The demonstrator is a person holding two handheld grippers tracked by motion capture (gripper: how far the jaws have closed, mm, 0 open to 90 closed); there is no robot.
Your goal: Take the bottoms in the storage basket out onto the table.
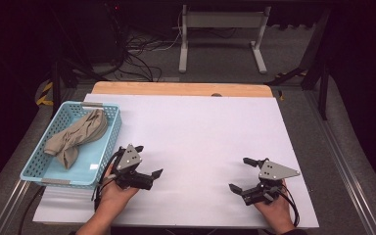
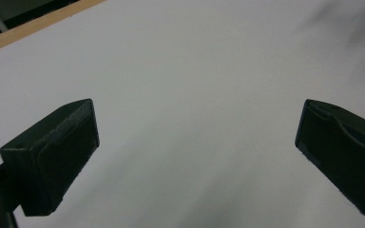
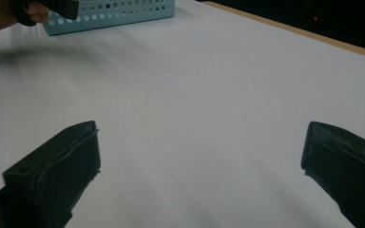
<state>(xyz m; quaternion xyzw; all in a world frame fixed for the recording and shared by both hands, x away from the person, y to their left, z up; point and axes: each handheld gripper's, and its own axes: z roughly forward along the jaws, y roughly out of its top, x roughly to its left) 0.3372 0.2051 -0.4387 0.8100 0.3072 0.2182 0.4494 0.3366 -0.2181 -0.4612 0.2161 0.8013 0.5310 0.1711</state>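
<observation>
Resting over the bare white surface [image 1: 200,132], the left gripper [image 1: 148,161] and right gripper [image 1: 240,174] hold their fingers apart; probably nothing is started, and next comes reaching the cloth [image 1: 76,134] in the basket [image 1: 108,132].

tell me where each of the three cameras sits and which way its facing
High view: above the person's side, looking forward and down on the white table; shows the left gripper, right gripper, both hands, the blue basket with a beige cloth.
Left gripper view: rides the left gripper, over bare table; jaws wide apart.
Right gripper view: rides the right gripper, facing the basket; jaws wide apart.
Shared: high and right gripper views both show the basket.
</observation>
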